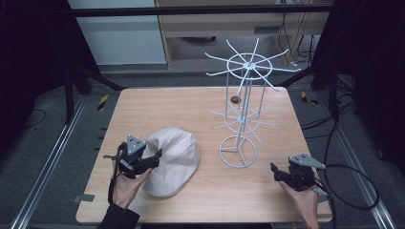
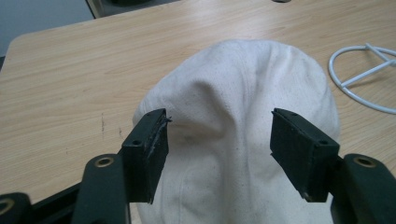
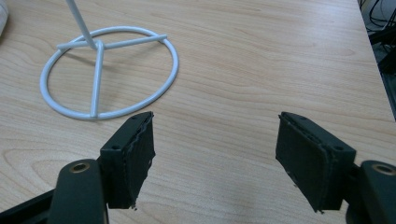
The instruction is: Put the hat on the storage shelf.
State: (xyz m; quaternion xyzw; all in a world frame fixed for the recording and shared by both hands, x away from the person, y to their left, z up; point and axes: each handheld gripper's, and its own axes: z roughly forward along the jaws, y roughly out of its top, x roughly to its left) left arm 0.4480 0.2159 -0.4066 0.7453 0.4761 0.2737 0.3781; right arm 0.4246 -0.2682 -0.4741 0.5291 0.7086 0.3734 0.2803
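We can't see the underside or brim of the off-white fabric flat cap (image 1: 172, 161); its near end is cut off at the bottom edge of the left gripper view, and the left gripper (image 1: 157, 156) covers part of its left edge in the high view. The tall white wire rack with radiating arms (image 1: 242, 102) shows just its ring base in both gripper views; the upper tiers are cut off there. There's a small dark object (image 1: 235, 99) on the far side of the light wooden table (image 1: 191, 109) behind the rack; we can't make out what it is.

The cap lies crown-up on the near left part of the table, left of the rack base, apart from it. The left gripper sits at the cap's left side, jaws spread wide, straddling the cap's near portion in its own view (image 2: 217, 144); we can't tell whether the pads touch cloth. Nothing clamped.

The right gripper (image 1: 276, 171) rests near the near right corner, jaws spread, bare wood between them, rack base just beyond, well apart from the cap.
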